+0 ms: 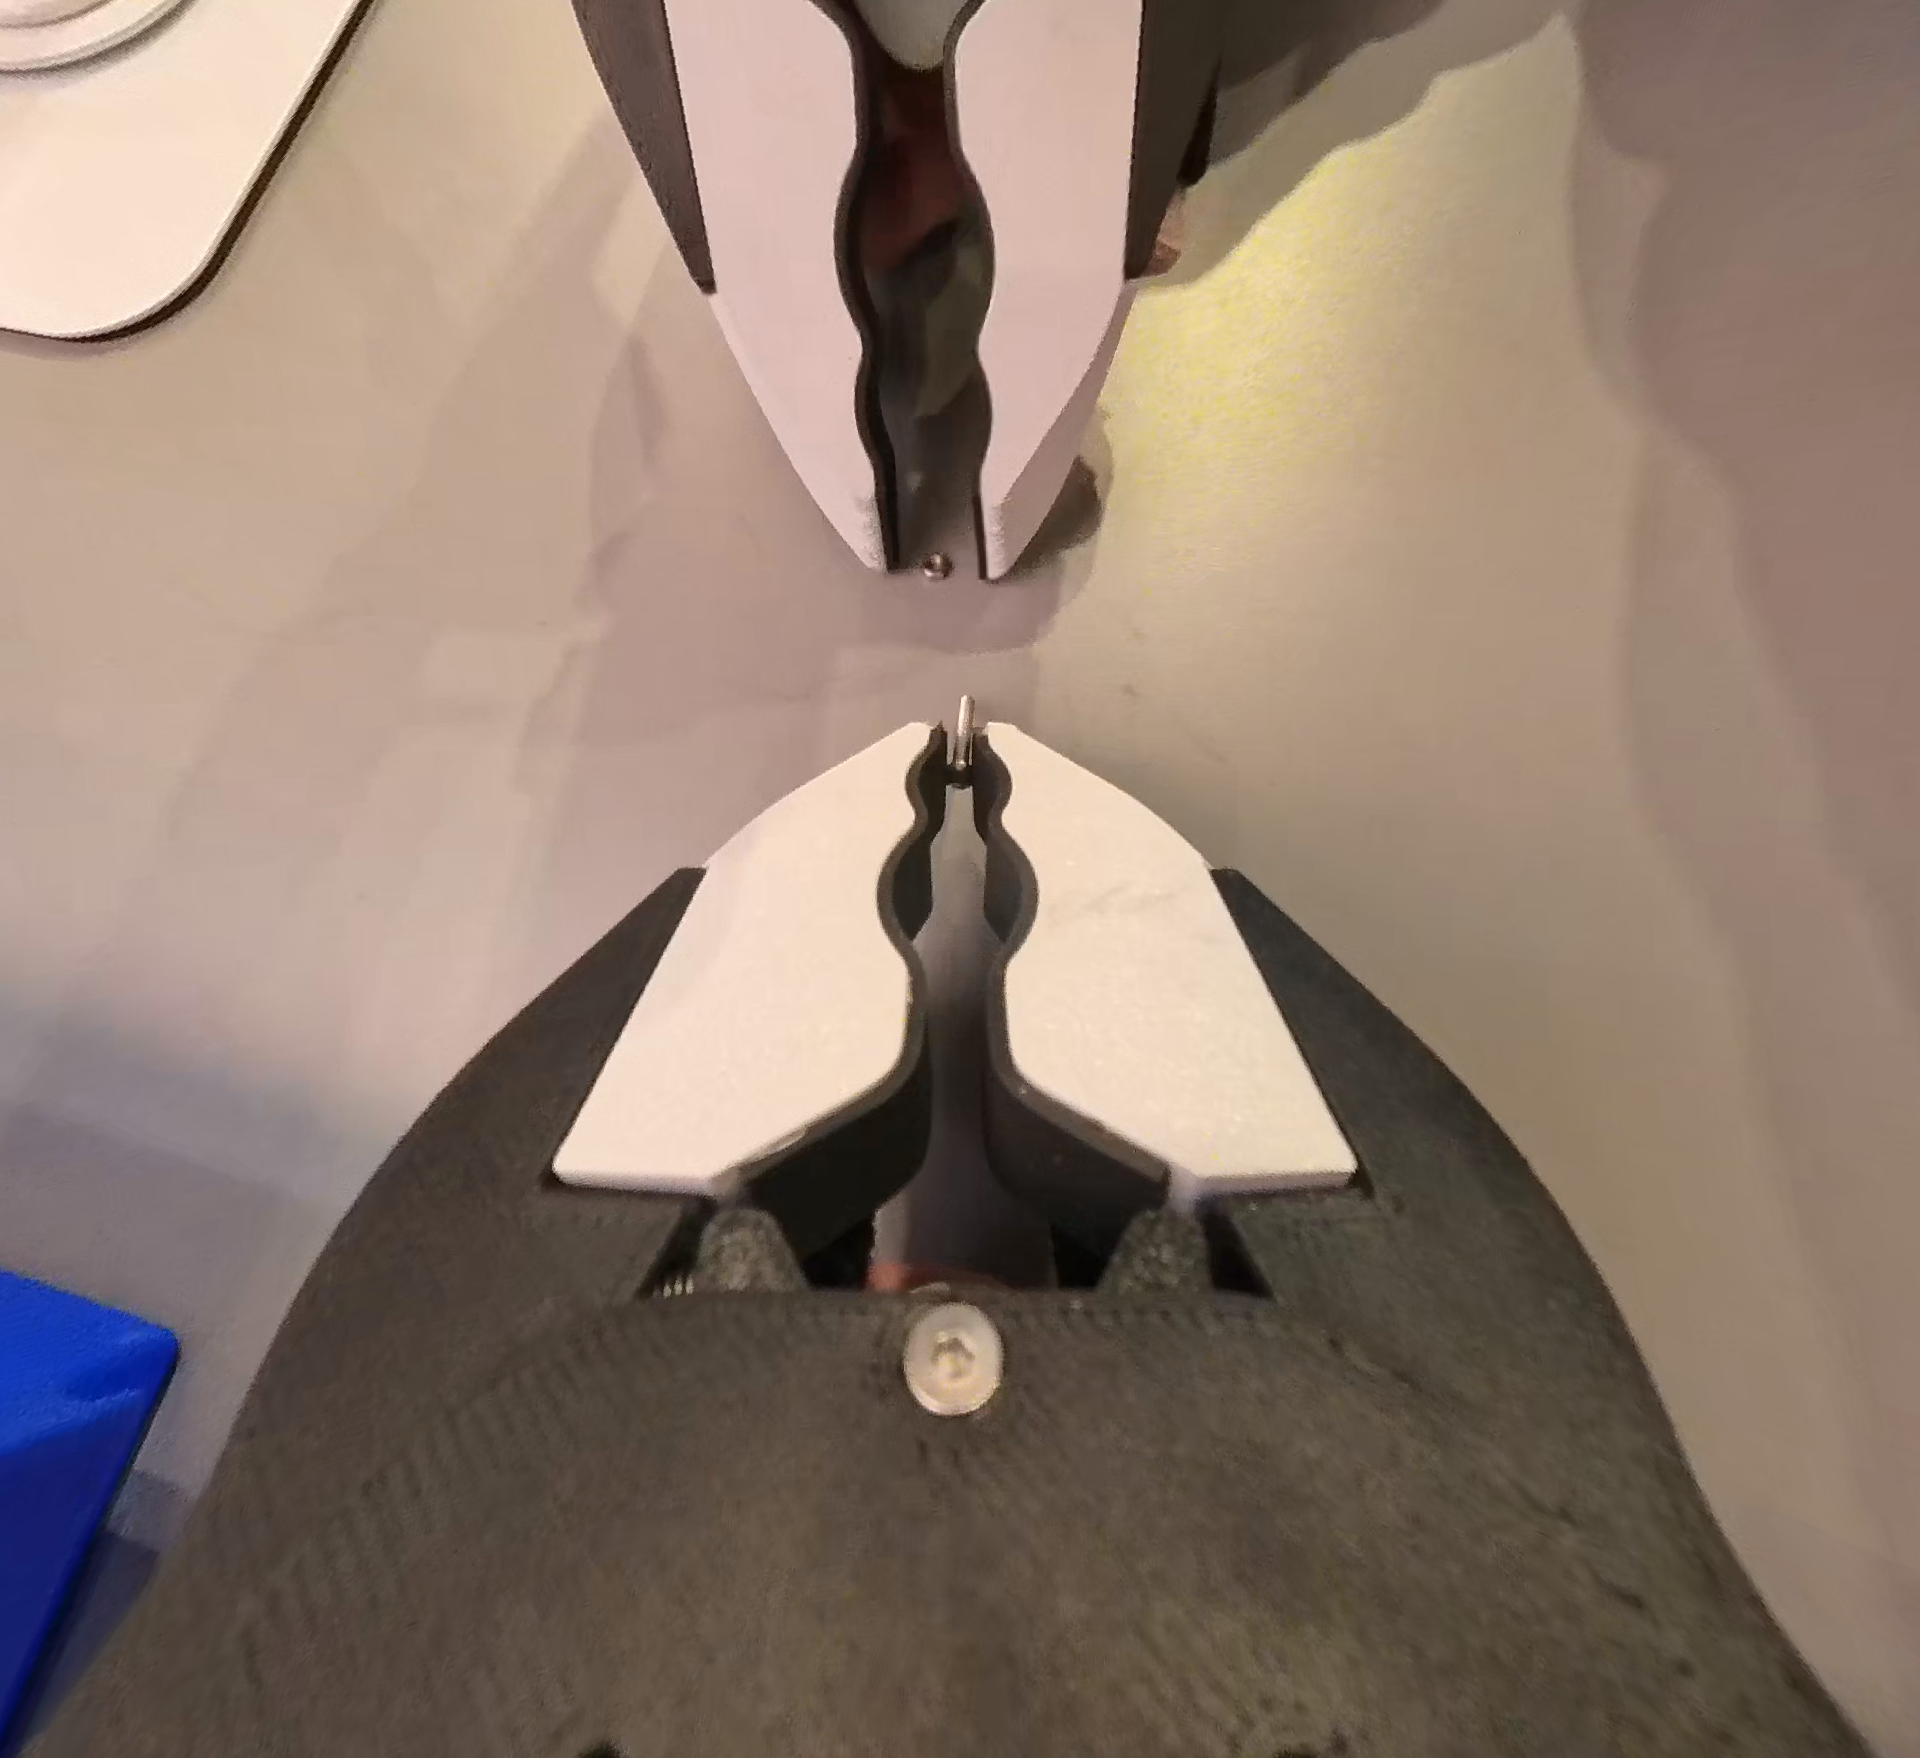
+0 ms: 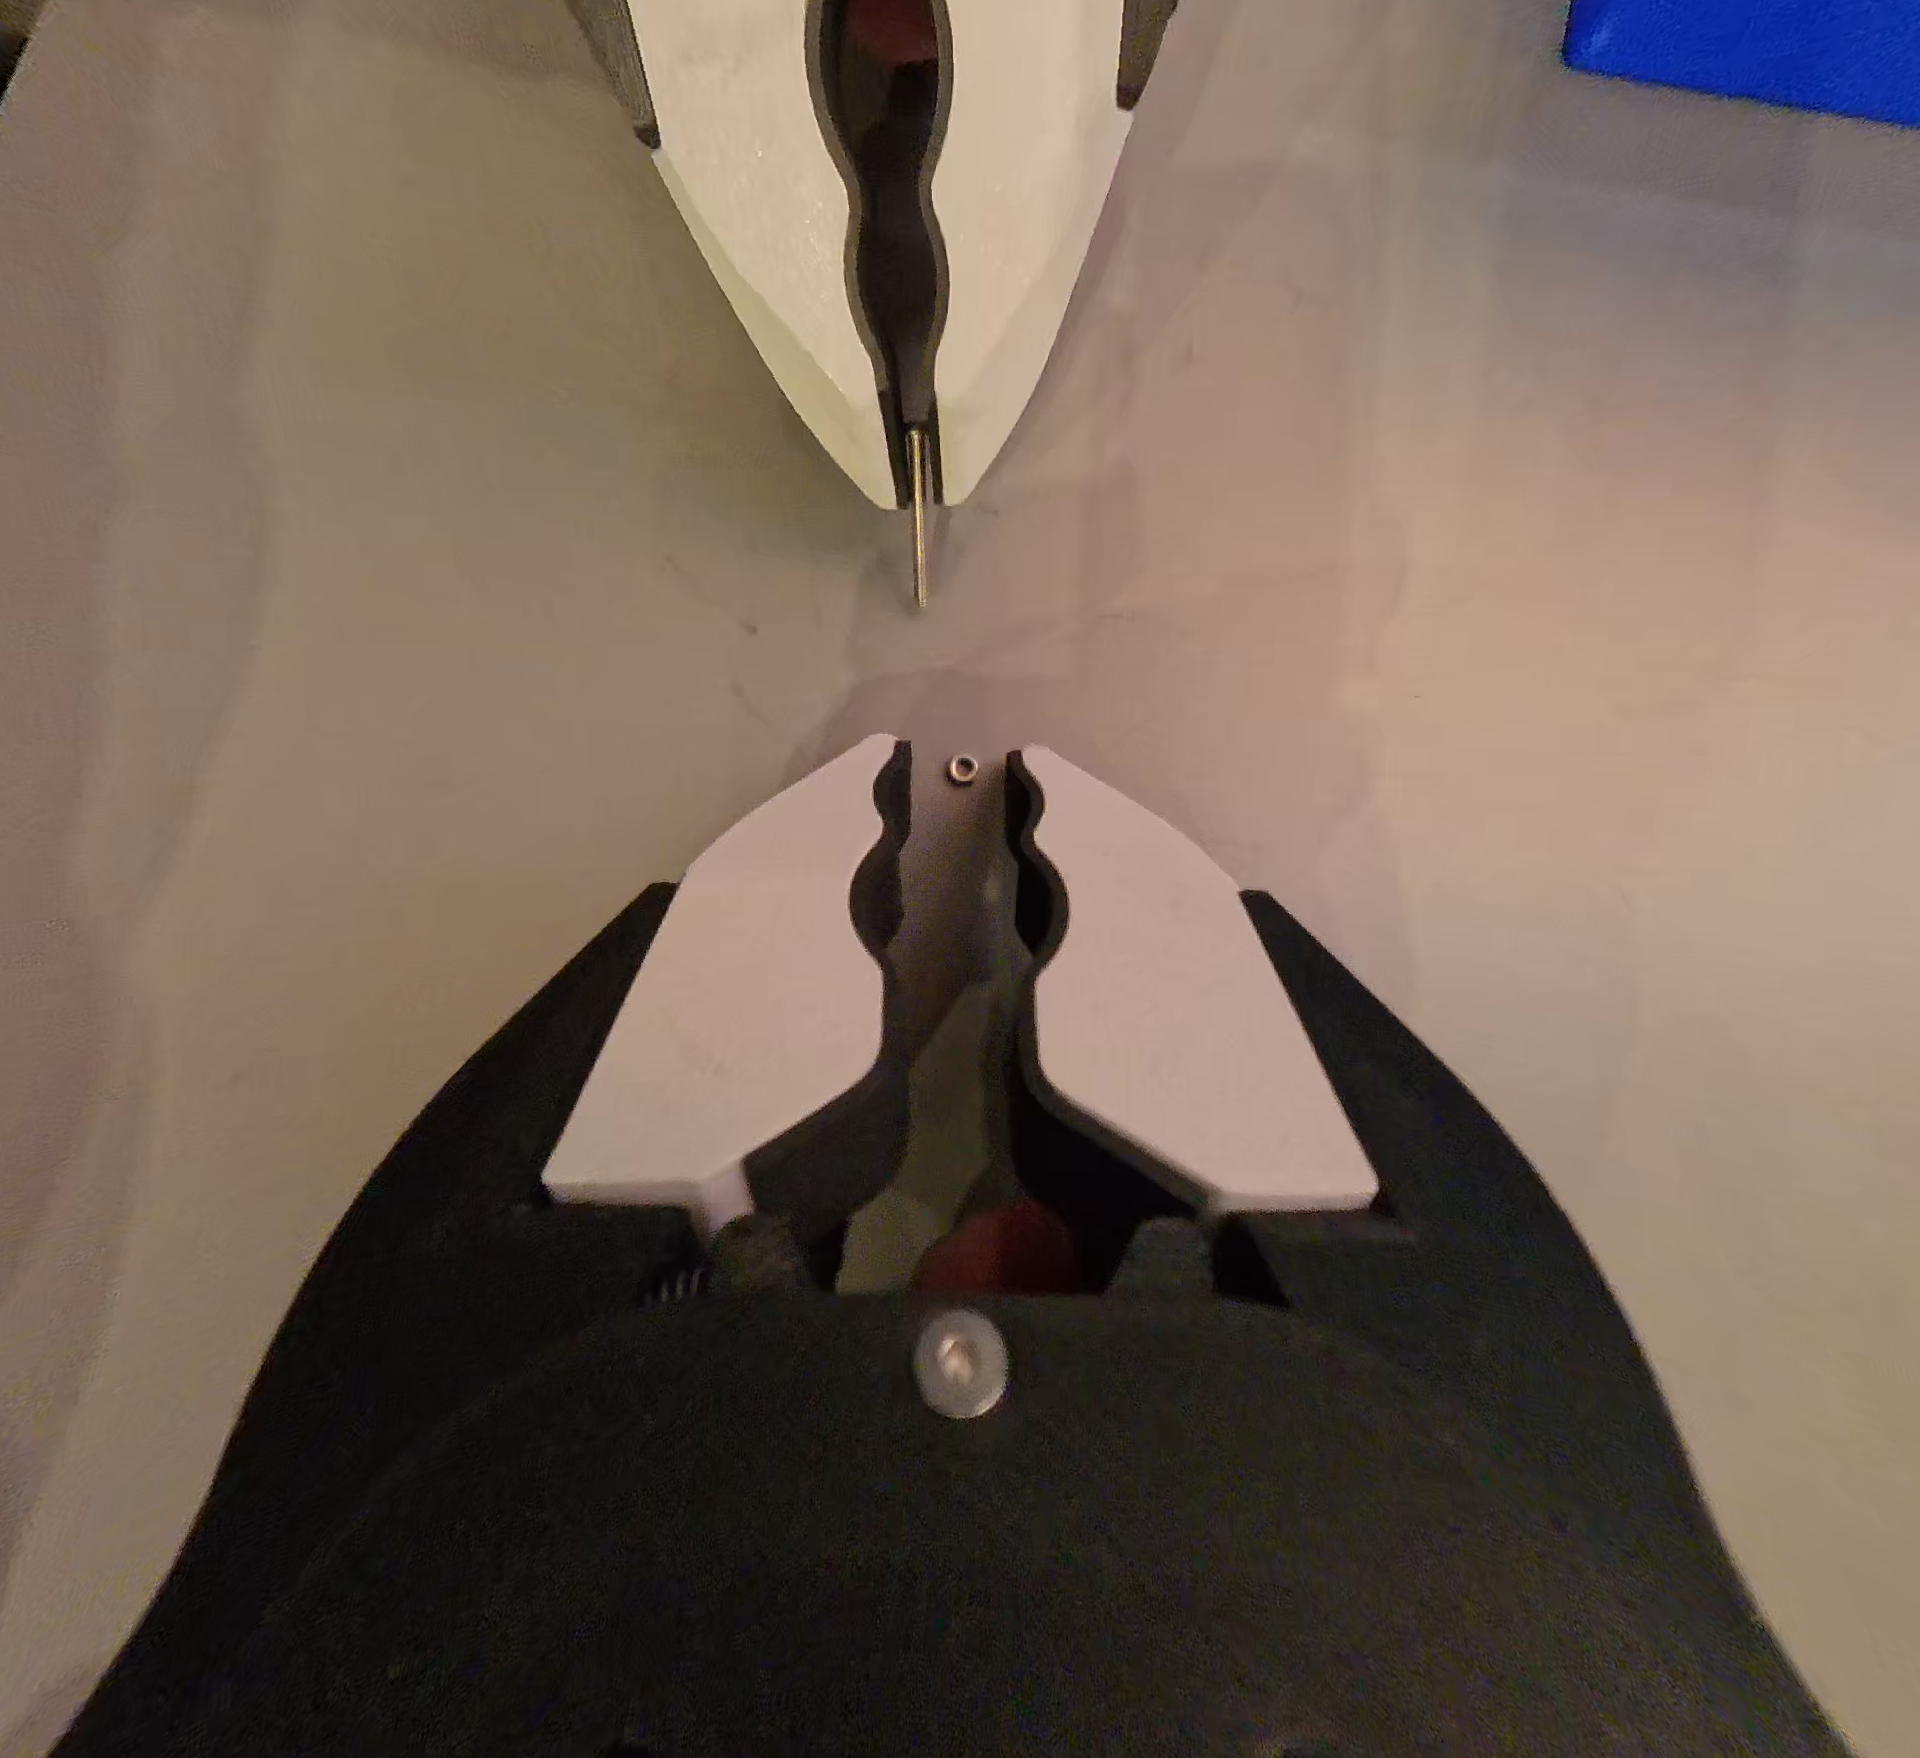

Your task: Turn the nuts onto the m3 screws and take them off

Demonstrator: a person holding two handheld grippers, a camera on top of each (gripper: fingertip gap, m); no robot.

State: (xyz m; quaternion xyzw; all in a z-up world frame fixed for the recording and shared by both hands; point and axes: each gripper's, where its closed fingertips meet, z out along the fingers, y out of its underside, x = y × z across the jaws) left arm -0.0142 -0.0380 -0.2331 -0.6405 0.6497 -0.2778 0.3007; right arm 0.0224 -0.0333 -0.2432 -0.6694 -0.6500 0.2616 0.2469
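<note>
- Left tongs [image 1: 957, 734] clenched on the screw [image 1: 964, 729], its shaft pointing at the nut [image 2: 957, 770].
- Right tongs [image 2: 957, 758] released, straddling the nut lying on the counter [image 2: 364, 669].
- Nut apart from screw: threading not yet done.

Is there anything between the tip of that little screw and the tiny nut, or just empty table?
Just bare grey table. The right wrist view shows the screw, pinched by the left gripper, ending short of the nut, nothing between them.
</note>
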